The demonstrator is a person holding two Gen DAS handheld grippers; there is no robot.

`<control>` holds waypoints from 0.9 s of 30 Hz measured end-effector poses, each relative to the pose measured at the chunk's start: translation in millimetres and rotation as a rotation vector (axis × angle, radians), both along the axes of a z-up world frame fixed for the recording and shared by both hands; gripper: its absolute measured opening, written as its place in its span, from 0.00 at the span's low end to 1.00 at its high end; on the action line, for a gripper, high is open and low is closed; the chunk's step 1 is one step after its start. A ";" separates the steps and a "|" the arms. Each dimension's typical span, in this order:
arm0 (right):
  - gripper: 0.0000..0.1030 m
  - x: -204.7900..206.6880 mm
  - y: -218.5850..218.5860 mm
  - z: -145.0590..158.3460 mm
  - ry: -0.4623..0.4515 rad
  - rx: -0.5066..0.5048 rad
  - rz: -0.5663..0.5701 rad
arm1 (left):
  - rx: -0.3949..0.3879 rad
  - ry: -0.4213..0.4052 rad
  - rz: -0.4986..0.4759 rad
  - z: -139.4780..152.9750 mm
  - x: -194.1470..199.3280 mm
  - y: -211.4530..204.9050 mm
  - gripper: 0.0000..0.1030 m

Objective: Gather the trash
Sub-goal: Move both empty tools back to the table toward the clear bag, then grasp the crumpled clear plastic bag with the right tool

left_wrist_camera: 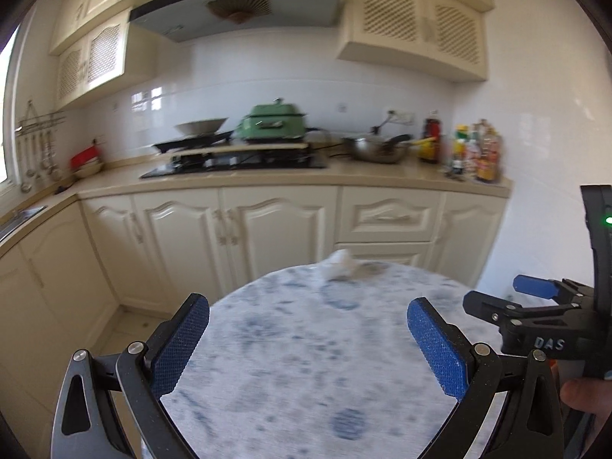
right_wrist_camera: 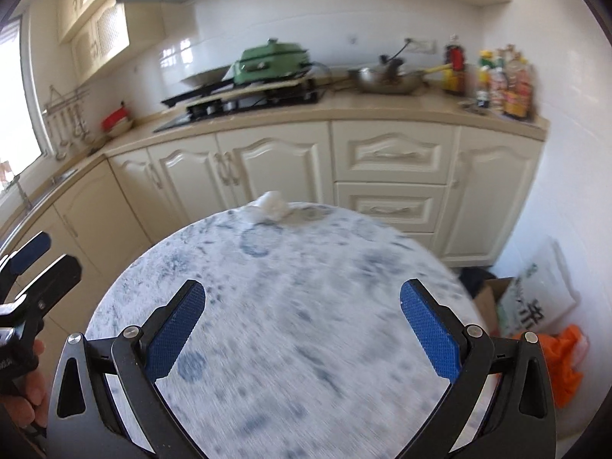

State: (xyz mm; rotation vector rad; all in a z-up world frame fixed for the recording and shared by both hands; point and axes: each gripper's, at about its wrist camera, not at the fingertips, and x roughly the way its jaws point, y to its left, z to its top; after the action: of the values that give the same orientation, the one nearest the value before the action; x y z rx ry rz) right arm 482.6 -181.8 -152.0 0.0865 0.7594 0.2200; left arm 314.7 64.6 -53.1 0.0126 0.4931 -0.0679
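Your left tool (left_wrist_camera: 308,329) hangs over the near part of the round desk (left_wrist_camera: 290,363), its blue fingers (left_wrist_camera: 179,344) spread wide with nothing between them. Your right tool (right_wrist_camera: 302,317) is just beside it over the same blue-and-white patterned top, also spread wide and holding nothing; each tool shows at the edge of the other's view. The trash, a crumpled white tissue (left_wrist_camera: 340,264), lies at the far edge of the desk, well apart from both tools and roughly straight ahead of them. Behind it runs the cream kitchen counter (right_wrist_camera: 344,114) with a stove (left_wrist_camera: 233,162), a green pot (left_wrist_camera: 273,120), a metal bowl (left_wrist_camera: 376,149) and a cluster of bottles (left_wrist_camera: 474,149) at its right end. On the floor to the right of the desk sit a cardboard box (right_wrist_camera: 487,298), a white bag (right_wrist_camera: 543,290) and an orange bag (right_wrist_camera: 566,359).
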 end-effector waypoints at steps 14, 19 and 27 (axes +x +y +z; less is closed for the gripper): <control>1.00 172.3 80.5 -93.6 0.130 -0.062 0.101 | 0.014 0.130 0.065 -54.6 190.7 51.7 0.99; 0.99 206.6 93.4 -115.0 0.149 -0.085 0.132 | 0.006 0.168 0.067 -74.4 240.6 58.1 0.99; 0.28 217.0 100.6 -125.8 0.177 -0.094 0.184 | -0.029 0.204 0.073 -86.3 262.5 63.8 0.99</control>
State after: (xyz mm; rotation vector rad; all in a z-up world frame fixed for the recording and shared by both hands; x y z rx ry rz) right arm 699.6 -81.2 -277.8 -0.0543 0.9534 0.3545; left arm 577.2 128.4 -139.3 -0.0408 0.6957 -0.0042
